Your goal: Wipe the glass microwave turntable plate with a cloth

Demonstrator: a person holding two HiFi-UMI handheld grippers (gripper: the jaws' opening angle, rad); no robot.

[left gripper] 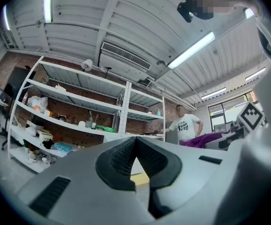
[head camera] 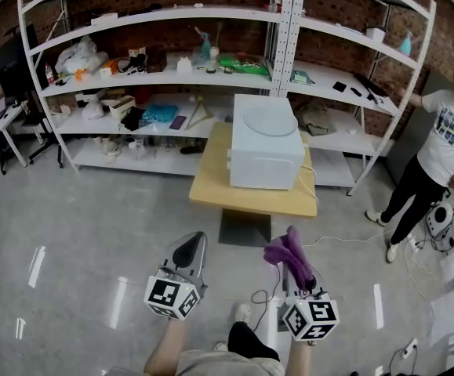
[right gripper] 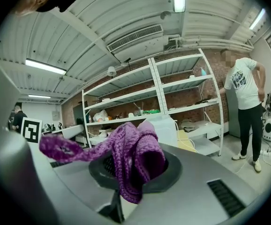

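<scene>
1. While the person stands back from the wooden table [head camera: 211, 188], the left gripper [head camera: 192, 249] and the right gripper [head camera: 303, 282] hang low and near the person's body, well apart from the table.
2. The left gripper has its jaws pressed together at the tips. Nothing is between them. The jaws point forward, toward the table.
3. The right gripper pinches a purple cloth [head camera: 288, 253] tight between its jaws.
4. The cloth is knitted and long. In the head view it sticks up out of the jaws. Its long side runs away from the person, toward the table, and it leans a little to the left.
5. In the right gripper view, one thin end of the cloth reaches out to the left. A thick folded bunch droops over the front of the jaws.
6. A white microwave [head camera: 264, 161] sits on the table. A round plate [head camera: 267, 121] lies flat on top of the microwave, with its wide face up. It is round, so no side of it is longer than another.
7. The plate is well apart from the cloth and from both grippers. Nothing touches it but the microwave under it.
8. Behind the table stand white shelves [head camera: 132, 77] with many small things on them, in front of a brick wall.
9. Another person [head camera: 438, 151] in a white shirt and dark trousers stands at the right, beside the shelves.
</scene>
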